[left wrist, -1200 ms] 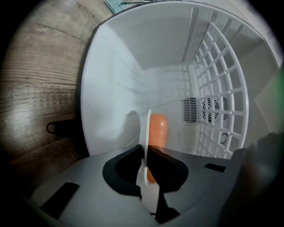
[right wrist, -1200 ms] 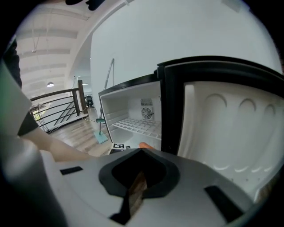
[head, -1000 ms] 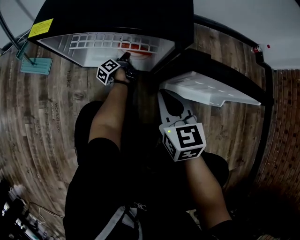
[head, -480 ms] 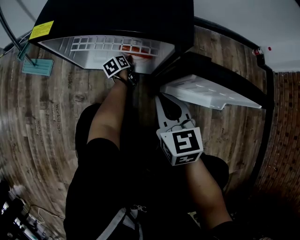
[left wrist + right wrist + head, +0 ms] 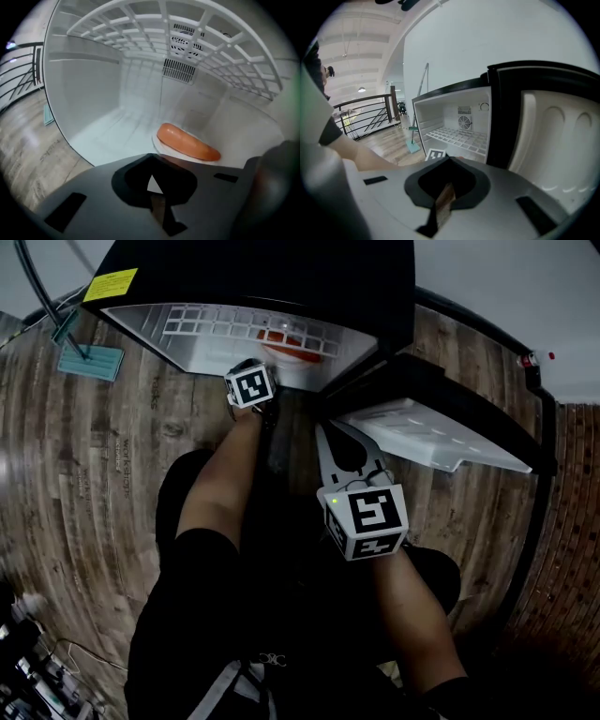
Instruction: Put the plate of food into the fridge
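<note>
One black fridge (image 5: 262,273) on wood-plank floor (image 5: 94,474)

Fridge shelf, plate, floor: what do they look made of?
Shelf: white grid of smooth, even bars, either coated wire or moulded plastic; the look leaves it open.
Plate: white and smooth, ceramic or plastic; only its rim shows.
Floor: wood or wood-look planks, with grain, knots and a slight sheen.
</note>
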